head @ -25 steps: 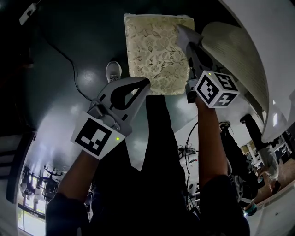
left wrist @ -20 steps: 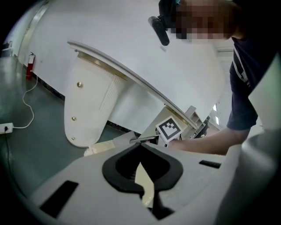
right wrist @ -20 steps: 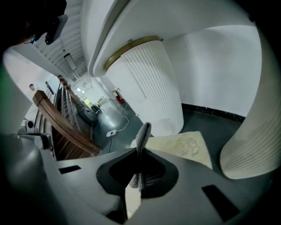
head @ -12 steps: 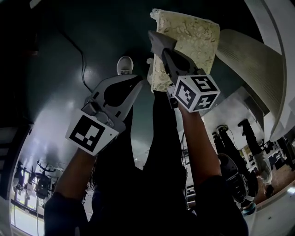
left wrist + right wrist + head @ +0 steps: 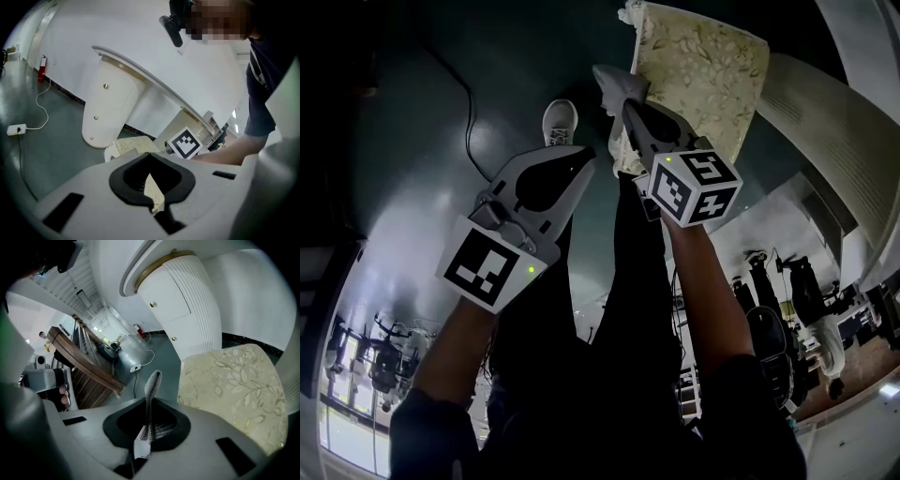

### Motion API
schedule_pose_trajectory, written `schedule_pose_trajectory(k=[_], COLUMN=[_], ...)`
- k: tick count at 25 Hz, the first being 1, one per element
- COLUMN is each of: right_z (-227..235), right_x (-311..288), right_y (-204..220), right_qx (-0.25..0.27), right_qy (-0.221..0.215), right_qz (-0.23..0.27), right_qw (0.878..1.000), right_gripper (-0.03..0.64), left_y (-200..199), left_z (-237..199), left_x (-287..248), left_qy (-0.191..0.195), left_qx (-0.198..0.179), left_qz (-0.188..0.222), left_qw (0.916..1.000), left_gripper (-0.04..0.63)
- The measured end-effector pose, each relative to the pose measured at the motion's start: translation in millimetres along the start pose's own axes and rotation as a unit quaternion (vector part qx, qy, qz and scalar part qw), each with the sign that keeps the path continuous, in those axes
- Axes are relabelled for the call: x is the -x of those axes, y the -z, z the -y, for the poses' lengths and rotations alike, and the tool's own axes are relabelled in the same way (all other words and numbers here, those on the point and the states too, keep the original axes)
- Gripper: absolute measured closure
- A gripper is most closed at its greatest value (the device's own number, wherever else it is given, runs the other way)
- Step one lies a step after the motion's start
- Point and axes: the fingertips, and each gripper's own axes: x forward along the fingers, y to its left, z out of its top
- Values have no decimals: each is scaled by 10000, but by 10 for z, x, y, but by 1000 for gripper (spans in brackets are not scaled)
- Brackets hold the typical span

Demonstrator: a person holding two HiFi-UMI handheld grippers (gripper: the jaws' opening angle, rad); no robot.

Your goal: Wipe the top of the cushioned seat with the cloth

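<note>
Grey knitted cloth [image 5: 151, 394] clamped between the fingers of the right gripper [image 5: 626, 101], standing up just beside the left edge of the cream floral cushioned seat [image 5: 708, 75], contact impossible to tell. Left gripper [image 5: 587, 167] nearer and to the left, close to a white shoe [image 5: 560, 122], fingers together on nothing, apart from the seat. Dark green floor [image 5: 412, 141] beneath, black cable [image 5: 470, 131] trailing at far left.

A lobby-like hall. A curved white counter [image 5: 187, 301] stands on polished dark-green floor [image 5: 42, 150], with a fire extinguisher [image 5: 42, 68] against the wall.
</note>
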Motion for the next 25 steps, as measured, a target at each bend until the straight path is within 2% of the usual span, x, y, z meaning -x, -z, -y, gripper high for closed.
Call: schedule_pose_trajectory(k=[12,25], right_z=[860,1646], right_x=[559,1152], right_y=[265,313], right_qx=[-264,-642], right_qy=[373,737], right_qz=[75,312], right_qw=[9989,9947], right_gripper=[584,584], left_y=[91,-12], left_z=[567,1088], left_x=[-643,-1237], left_qy=[292,547], left_qx=[-207,-450], left_qz=[-260,-444], left_qw=[9990,9965], left_gripper=[589,589])
